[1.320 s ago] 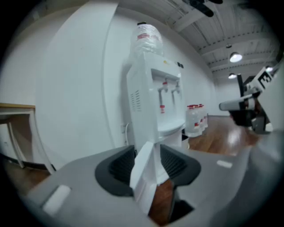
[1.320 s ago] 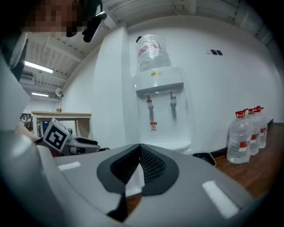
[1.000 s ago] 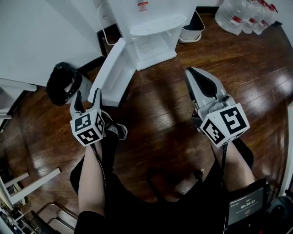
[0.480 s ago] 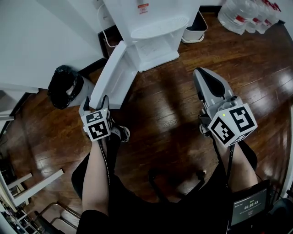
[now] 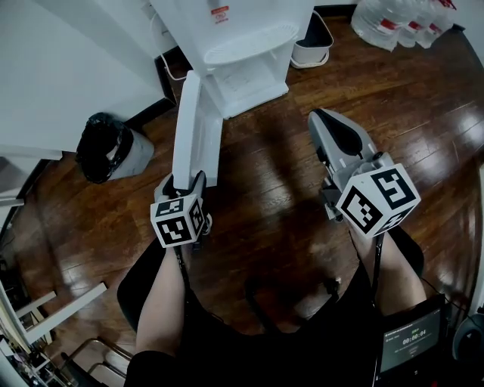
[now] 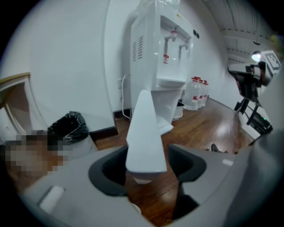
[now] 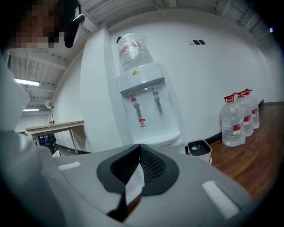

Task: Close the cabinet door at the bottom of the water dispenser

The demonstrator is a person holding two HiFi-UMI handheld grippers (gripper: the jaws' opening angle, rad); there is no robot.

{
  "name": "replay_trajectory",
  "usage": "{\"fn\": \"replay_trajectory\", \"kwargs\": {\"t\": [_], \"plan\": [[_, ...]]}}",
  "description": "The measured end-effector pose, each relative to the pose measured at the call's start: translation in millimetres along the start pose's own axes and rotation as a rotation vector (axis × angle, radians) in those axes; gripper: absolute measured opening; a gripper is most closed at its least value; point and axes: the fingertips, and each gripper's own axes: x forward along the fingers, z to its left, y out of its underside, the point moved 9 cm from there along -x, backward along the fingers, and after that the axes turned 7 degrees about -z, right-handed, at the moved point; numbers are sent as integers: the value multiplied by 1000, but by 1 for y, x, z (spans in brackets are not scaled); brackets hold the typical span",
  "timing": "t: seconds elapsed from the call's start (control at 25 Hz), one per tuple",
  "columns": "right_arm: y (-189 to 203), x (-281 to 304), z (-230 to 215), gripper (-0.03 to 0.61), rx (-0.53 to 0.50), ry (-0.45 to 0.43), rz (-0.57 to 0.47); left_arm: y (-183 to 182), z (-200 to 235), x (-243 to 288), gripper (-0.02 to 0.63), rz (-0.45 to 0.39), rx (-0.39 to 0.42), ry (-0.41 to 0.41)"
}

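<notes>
The door [image 5: 193, 125] at the bottom of the dispenser [image 5: 227, 34] is open. It's swung right out from the cabinet, w/ its free edge nearest the person. The open cabinet [image 5: 249, 79] shows white inside.

The left gripper [image 5: 184, 181] is at that free edge, tilted down. Its fingers [image 5: 168, 184] are apart, one either side of the edge. In the left gripper view the door [image 6: 144, 128] runs up btwn the left gripper [image 6: 146, 167] fingers [image 6: 106, 170]. They've just been closing in but aren't clamped. The floor [image 6: 208, 128] shows in a gap btwn the panel and the right-hand finger. The left-hand finger sits v. close to the panel; can't tell if it touches.

The right gripper [image 5: 321, 117] is held off to the right, about level, well apart from the door, over the wood floor [image 5: 265, 189]. Its fingers are together w/ nothing btwn them. In the right gripper view the right gripper [image 7: 140, 148] has its dark pads meeting along one line, w/ the dispenser [image 7: 144, 93] straight ahead.

A bin [image 5: 102, 147] w/ a black bag stands by the wall, left of the door. A small white pail [image 5: 311, 41] sits just right of the dispenser. The bottles [image 5: 397, 23] stand further right along the wall. A screen [image 5: 408, 342] shows at the person's lower right.
</notes>
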Motion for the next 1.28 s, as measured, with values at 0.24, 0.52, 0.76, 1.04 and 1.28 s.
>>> {"fn": "replay_trajectory", "kwargs": {"t": [0.24, 0.52, 0.76, 1.04, 1.28], "plan": [[1, 9, 11, 5, -55, -40, -11, -6, -46, -1, 296, 68, -65, 178], [27, 23, 13, 5, -48, -95, 98, -17, -96, 10, 324, 108, 138, 399], [54, 20, 9, 5, -25, -108, 227, -33, -120, 25, 310, 49, 94, 514], [74, 26, 22, 5, -119, -142, 360, -59, -100, 42, 254, -4, -47, 438], [87, 41, 20, 29, -301, -232, 455, -78, -126, 73, 233, 21, -62, 468]]}}
